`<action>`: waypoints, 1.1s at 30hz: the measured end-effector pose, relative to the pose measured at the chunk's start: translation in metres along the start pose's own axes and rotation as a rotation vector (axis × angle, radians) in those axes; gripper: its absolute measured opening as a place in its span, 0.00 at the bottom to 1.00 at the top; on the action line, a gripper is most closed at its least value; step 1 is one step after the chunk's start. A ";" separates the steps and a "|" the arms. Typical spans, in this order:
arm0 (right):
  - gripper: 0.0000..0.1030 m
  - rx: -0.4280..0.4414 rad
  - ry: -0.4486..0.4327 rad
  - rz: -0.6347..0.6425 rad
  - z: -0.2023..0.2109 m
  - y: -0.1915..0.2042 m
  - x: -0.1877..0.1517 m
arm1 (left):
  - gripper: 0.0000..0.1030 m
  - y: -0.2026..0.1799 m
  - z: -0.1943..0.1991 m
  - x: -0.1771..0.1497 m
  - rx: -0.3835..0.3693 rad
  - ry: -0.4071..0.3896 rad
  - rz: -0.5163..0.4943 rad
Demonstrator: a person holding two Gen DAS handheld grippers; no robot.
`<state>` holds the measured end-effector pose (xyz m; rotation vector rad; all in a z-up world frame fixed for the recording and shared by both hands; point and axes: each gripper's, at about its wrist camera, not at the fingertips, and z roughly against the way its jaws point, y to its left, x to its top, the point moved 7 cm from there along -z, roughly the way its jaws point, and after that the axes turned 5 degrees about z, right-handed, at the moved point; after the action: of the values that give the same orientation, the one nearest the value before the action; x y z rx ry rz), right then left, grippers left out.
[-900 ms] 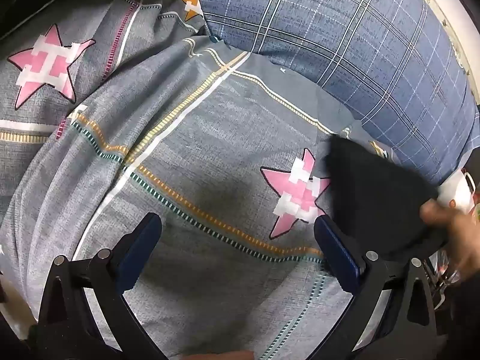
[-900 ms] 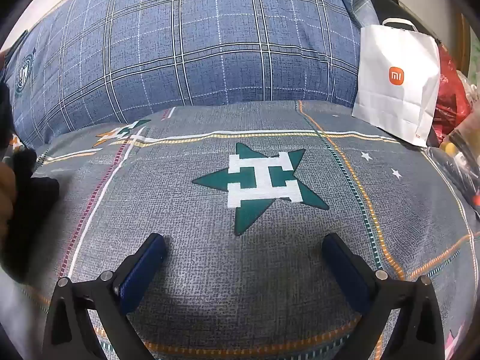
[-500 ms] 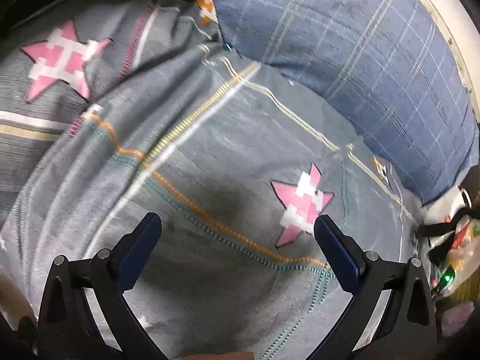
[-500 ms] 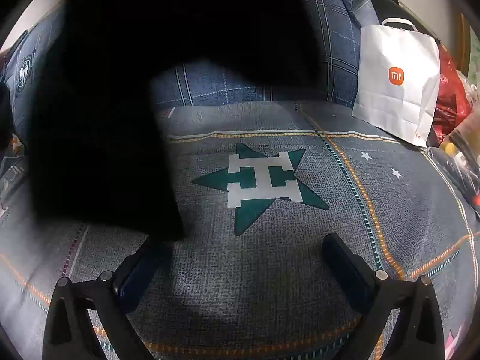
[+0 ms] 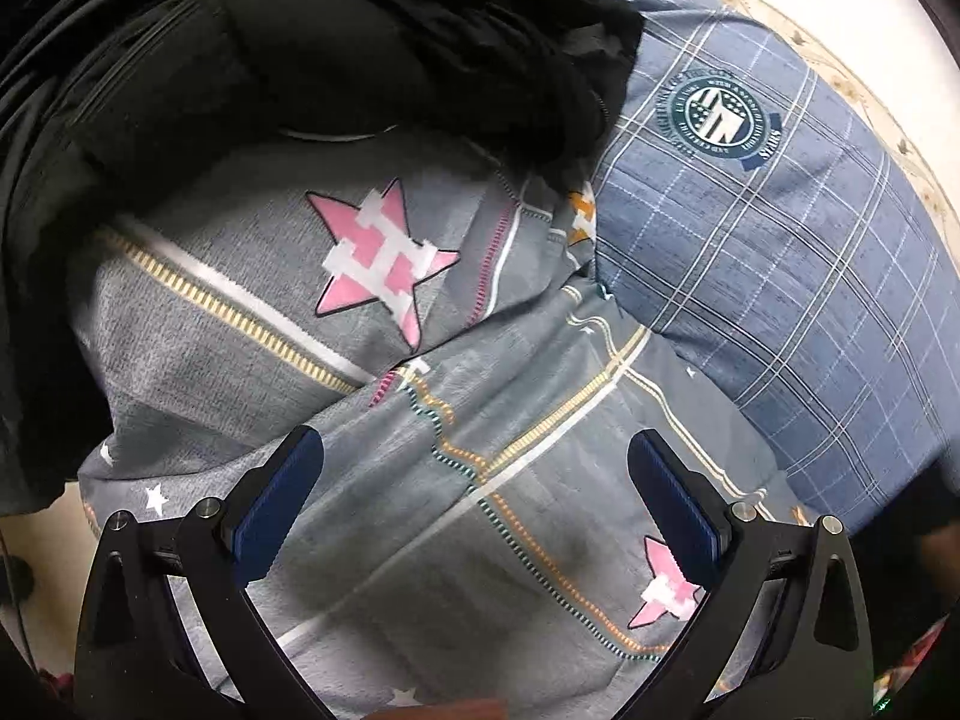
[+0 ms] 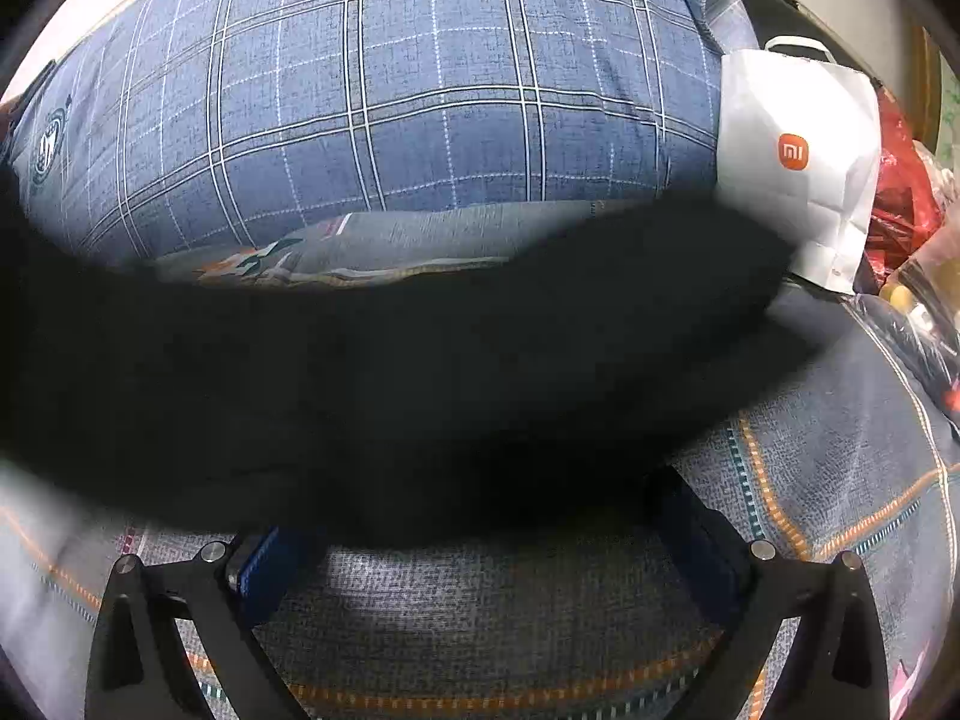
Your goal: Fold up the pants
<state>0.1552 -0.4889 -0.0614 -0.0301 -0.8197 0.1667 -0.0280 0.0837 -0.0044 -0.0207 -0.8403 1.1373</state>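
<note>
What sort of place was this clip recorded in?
Most likely a bedroom, on a bed: a grey star-print bedsheet, a blue plaid pillow and a white shopping bag at the bedside clutter.

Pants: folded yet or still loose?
Loose: pants blur across the right view as one dark sheet; no neat fold shows.

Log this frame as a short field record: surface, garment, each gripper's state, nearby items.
surface: grey star-print bedsheet
garment: black pants, blurred, spread across the right wrist view, hiding the fingertips of the right gripper
left gripper: open, empty, above the sheet
right gripper: open wide, no grip visible
dark clothing: heaped at the top of the left view
pillow: blue plaid pillow behind the pants
other: white paper bag right of the pillow
</note>
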 end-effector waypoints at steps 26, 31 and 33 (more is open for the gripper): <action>1.00 0.003 -0.001 -0.002 -0.001 0.000 -0.001 | 0.99 0.001 -0.018 -0.010 -0.033 0.107 0.009; 1.00 0.002 -0.001 -0.002 -0.001 0.000 -0.001 | 0.99 -0.002 -0.022 -0.007 -0.018 0.103 -0.013; 1.00 0.003 -0.001 -0.002 -0.001 0.000 -0.001 | 0.99 -0.002 -0.025 -0.008 -0.027 0.115 -0.015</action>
<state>0.1551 -0.4891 -0.0628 -0.0268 -0.8206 0.1660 -0.0132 0.0865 -0.0253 -0.1010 -0.7522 1.1007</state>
